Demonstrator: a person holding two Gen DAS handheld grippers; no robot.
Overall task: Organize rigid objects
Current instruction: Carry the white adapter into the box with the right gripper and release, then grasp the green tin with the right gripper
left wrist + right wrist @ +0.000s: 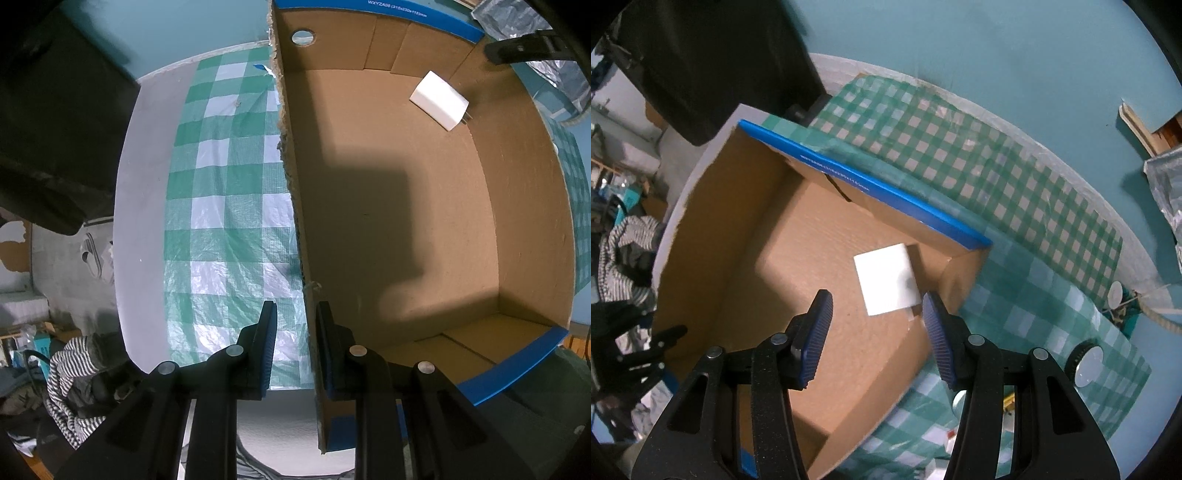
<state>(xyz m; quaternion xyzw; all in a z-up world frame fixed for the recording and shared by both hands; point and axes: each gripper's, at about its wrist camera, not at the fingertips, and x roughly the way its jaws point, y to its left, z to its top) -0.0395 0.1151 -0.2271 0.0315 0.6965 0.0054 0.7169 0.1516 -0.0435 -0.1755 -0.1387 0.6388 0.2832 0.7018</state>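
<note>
An open cardboard box (517, 221) with blue-edged flaps stands on a green checked tablecloth (221, 206). A white charger block (439, 99) lies on the box floor in a far corner; it also shows in the right wrist view (888, 282). My left gripper (295, 347) straddles the box's left wall (295, 177), one finger outside and one inside, with a small gap on the outer side. My right gripper (877, 328) is open and empty above the box (746, 229), just short of the charger. The right gripper's tip (517, 50) shows at the top right of the left wrist view.
A round lens-like object (1087, 365) and small items (1008, 402) lie on the cloth (1015, 184) to the right of the box. A rope (1160, 317) and crinkled foil (1167, 184) sit at the far right. A dark chair (701, 59) stands behind. Striped clothing (70, 373) lies off the table.
</note>
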